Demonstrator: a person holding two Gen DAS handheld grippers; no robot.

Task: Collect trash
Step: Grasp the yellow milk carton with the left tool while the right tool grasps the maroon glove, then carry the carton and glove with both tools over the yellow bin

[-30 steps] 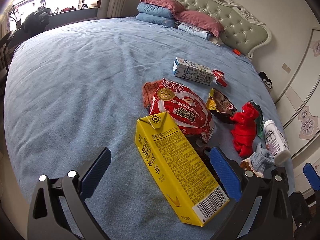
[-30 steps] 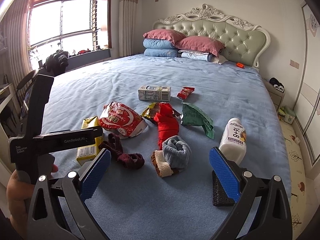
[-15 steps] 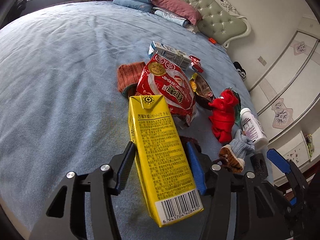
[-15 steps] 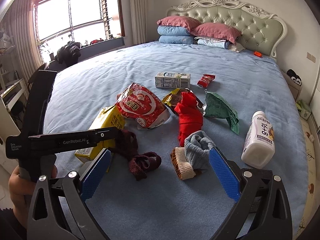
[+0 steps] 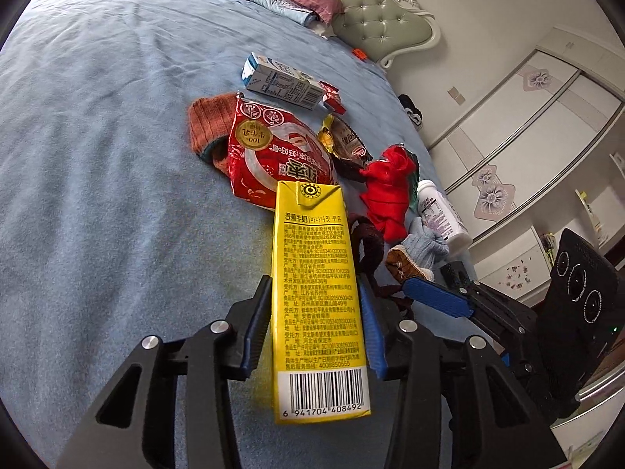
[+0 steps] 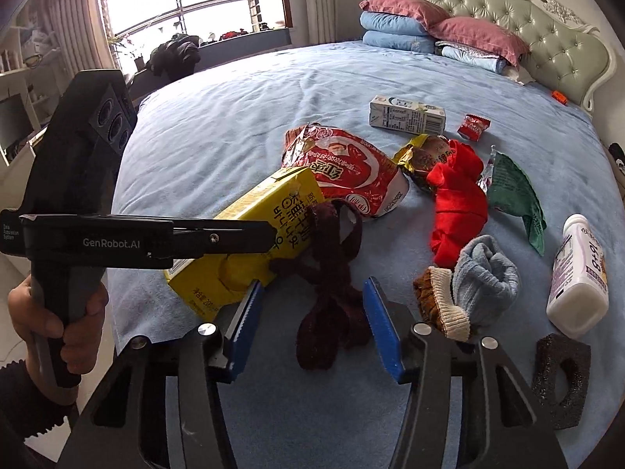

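Blue pads of the left gripper (image 5: pixel 316 328) press both long sides of the yellow banana-milk carton (image 5: pixel 318 305), clamping it just above the blue bed (image 5: pixel 97 156). Right gripper (image 6: pixel 316 324) is spread apart, unclenched, its pads flanking a dark maroon sock (image 6: pixel 332 273) without touching it. Ahead of the left gripper lies a red snack bag (image 5: pixel 273 160); right of the right gripper lies a white plastic bottle (image 6: pixel 578 273).
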